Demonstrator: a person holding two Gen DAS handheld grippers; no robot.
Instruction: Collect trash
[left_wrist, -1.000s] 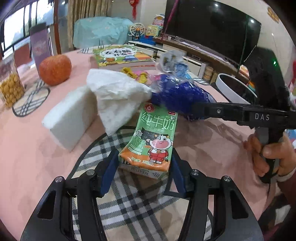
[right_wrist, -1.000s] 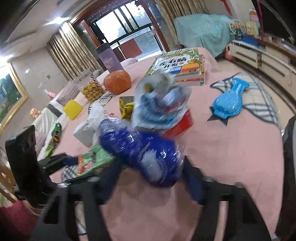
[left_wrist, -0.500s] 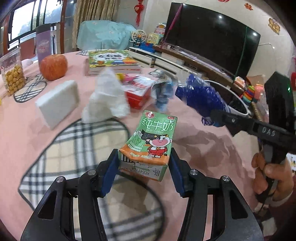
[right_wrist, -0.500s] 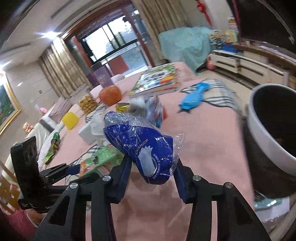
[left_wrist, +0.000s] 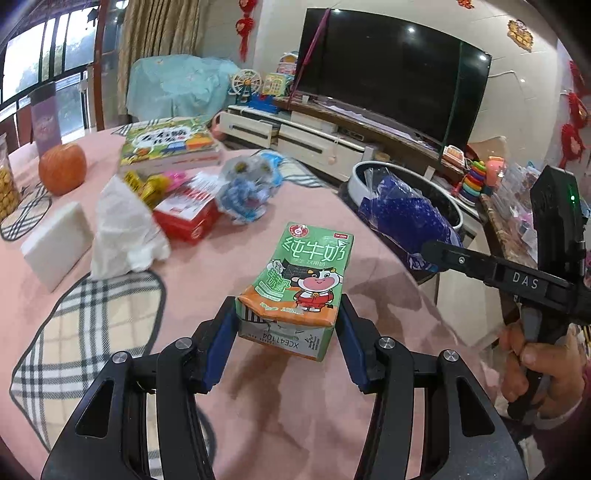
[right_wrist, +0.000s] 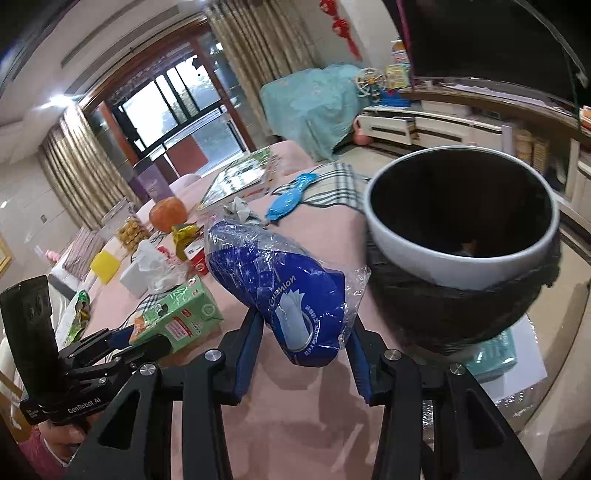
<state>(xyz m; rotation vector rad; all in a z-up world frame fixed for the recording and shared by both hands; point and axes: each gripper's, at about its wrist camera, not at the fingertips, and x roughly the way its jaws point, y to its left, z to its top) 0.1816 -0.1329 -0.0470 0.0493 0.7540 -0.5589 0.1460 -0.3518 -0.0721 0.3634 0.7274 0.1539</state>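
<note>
Left gripper (left_wrist: 288, 328) clamped on milk carton (left_wrist: 301, 284), right gripper (right_wrist: 303, 347) pinching blue wrapper (right_wrist: 284, 291); slippery film could slide free short of bin (right_wrist: 461, 266).

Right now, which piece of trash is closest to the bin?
The blue plastic wrapper, held in the right gripper. It hangs right beside the bin's rim, while the green milk carton and the crumpled tissue sit farther back over the table.

Relative to the trash bin (right_wrist: 461, 236): the right gripper (right_wrist: 304, 354), clamped on the blue wrapper (right_wrist: 291, 295), has moved from over the table's clutter to just beside the rim. The left gripper (left_wrist: 286, 336), clamped on the milk carton (left_wrist: 303, 280), has moved closer, off the plaid mat (left_wrist: 85, 325).
</note>
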